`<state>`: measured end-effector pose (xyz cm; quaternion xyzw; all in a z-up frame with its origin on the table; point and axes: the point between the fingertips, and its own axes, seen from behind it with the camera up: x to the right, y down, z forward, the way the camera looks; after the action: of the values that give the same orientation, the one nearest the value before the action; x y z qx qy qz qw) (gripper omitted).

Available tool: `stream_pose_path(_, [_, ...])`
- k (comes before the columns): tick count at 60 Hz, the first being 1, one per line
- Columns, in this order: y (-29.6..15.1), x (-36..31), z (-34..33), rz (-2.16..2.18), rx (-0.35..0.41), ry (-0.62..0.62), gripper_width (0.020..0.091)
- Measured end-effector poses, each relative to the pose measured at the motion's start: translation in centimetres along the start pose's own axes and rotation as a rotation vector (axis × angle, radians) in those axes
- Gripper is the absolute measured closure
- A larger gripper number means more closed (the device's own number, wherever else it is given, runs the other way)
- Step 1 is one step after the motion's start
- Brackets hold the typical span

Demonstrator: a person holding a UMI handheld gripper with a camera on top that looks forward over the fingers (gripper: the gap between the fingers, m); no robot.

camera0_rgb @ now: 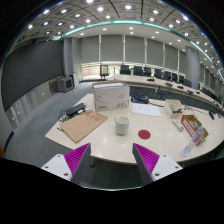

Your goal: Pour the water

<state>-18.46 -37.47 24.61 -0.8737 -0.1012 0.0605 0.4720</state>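
Gripper view: gripper [110,160] raised, fingers wide apart and empty, aimed over the pale table [100,148] toward the white ceramic mug [122,125] well ahead, ready for approach.

The gripper [110,160] hovers above a pale table [100,140], its fingers [77,158] spread apart with nothing between them. Beyond them stands a white cup [122,125], beside a brown board [82,125]. A white box [111,96] sits farther back; a clear bottle [186,150] lies to the right.
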Motion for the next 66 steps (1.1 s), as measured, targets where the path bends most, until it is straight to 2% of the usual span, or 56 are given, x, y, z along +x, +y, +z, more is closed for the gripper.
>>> stream_pose_path(8, [0.8,2.9,-0.2,0.038,-0.012,0.038,0.0243])
stream_pose_path(29, [7.7,24.2,0.0,0.110,-0.035,0.182,0.0242])
stream_pose_path(47, [11.1,42.6,2.0,0.076,0.051,0.287,0.0243])
stream_pose_path(66, [9.4,50.3,11.8,0.118,0.131,0.265,0.0246])
